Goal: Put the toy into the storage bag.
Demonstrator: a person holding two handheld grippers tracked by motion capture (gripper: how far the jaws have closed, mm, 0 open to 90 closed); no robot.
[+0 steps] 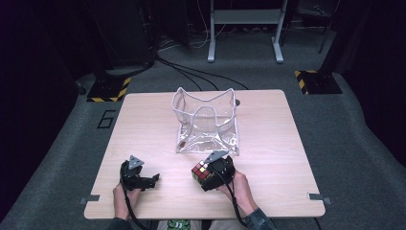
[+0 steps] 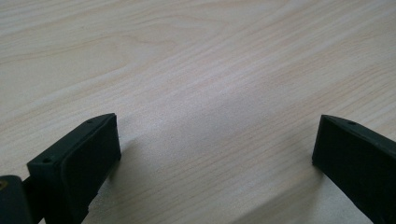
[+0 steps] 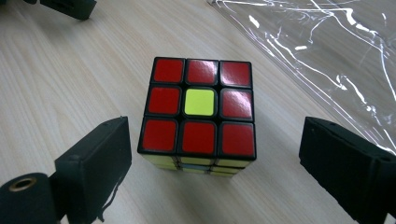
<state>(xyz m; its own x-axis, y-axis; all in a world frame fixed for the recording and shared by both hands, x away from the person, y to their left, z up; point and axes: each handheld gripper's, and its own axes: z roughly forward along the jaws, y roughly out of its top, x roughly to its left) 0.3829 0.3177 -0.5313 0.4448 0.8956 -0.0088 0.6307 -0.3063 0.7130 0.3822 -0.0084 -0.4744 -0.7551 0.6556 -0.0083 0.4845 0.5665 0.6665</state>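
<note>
We found the puzzle cube (image 3: pixel 198 109) sitting on the wooden counter (image 1: pixel 143 129) near its front edge, between the spread fingers (image 3: pixel 95 163) of the right gripper (image 1: pixel 203 176), which stood apart from its sides without touching them. Just beyond the cube lay a clear plastic bag (image 1: pixel 207 122), upright and open-mouthed at the middle of the counter, its crinkled edge close to the right-hand finger. The left gripper (image 1: pixel 152 180) rested well to the left over bare wood, its fingers (image 2: pixel 77 163) also spread wide and holding nothing.
</note>
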